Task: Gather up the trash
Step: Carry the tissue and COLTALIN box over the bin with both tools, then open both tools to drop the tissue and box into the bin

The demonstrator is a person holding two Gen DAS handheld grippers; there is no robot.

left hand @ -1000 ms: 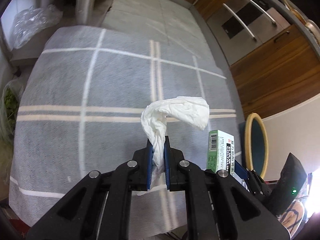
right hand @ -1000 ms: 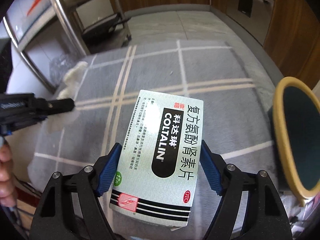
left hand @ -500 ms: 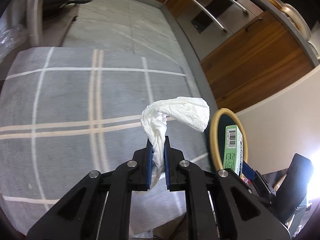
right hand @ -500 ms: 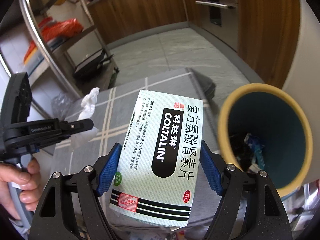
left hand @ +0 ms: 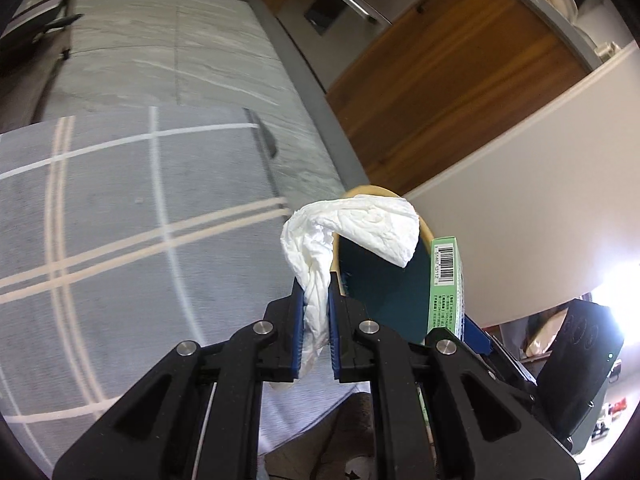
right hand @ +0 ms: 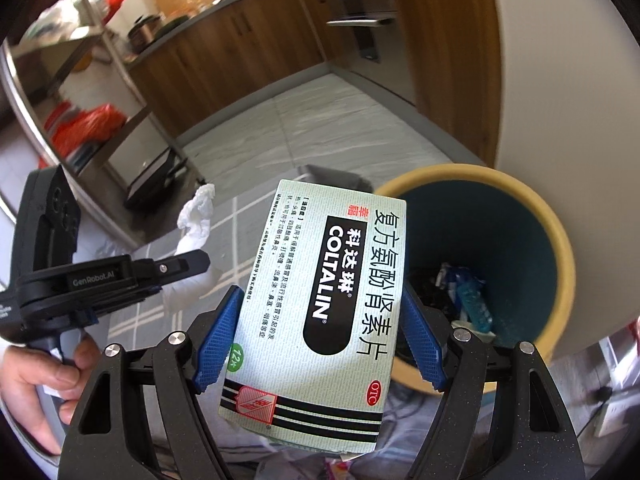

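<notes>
- Tissue [left hand: 316, 264], white and crumpled, is pinched in the left hand-held gripper [left hand: 316, 332], jaws nearly closed, its free end drooping before the bin's rim.
- Coltalin medicine box [right hand: 320, 312] is clamped flat in the right hand-held gripper [right hand: 320, 344], jaws wide.
- Yellow-rimmed trash bin [right hand: 560, 240], holding wrappers, stands just right of the box, beside the grey plaid-covered surface [left hand: 120, 208].

left gripper [left hand: 316, 320]: fingers pinched tight, barely any gap, tissue [left hand: 352, 232] clamped. left hand [right hand: 44, 392] wrapped round its handle. right gripper [right hand: 320, 348]: fingers spread wide, blue pads pressed on both sides of medicine box [right hand: 320, 304], tilted up.
</notes>
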